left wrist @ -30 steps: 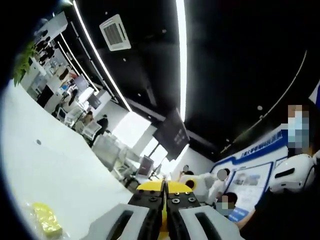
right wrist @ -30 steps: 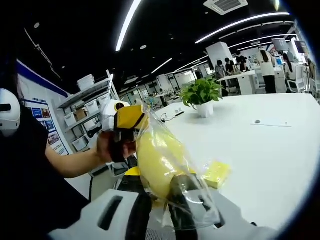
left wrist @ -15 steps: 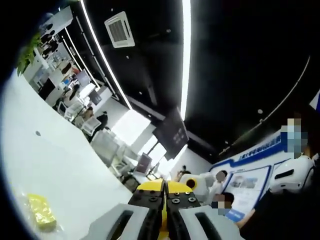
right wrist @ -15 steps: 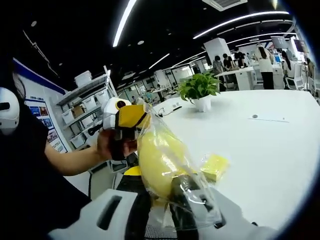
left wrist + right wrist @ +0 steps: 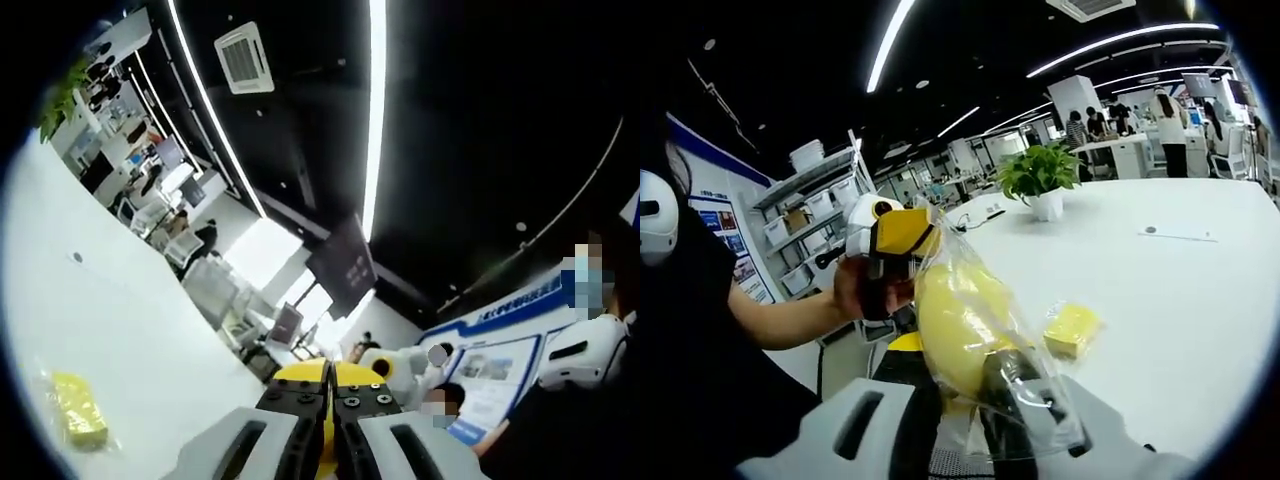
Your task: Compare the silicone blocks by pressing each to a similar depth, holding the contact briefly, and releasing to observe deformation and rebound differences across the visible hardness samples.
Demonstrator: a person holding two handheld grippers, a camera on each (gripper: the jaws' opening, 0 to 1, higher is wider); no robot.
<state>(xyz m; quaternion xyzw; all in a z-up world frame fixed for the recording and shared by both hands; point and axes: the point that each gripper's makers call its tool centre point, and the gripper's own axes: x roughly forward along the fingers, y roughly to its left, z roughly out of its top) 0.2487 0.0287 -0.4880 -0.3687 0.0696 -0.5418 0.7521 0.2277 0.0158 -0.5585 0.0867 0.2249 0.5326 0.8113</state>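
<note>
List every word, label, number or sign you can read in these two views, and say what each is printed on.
No text can be read for certain.
Blue and white wall board in the left gripper view: a line of white characters on its blue band, too blurred to read.
Poster behind the person in the right gripper view: small pictures and print, too small to read.
Clear bag with the yellow block: no label visible.

Right gripper (image 5: 960, 400): white moulded body with slotted black jaws. Left gripper (image 5: 329, 415): matching white body, black screw-studded jaw blocks, yellow front. Person's sleeve (image 5: 690, 330): black, short.
</note>
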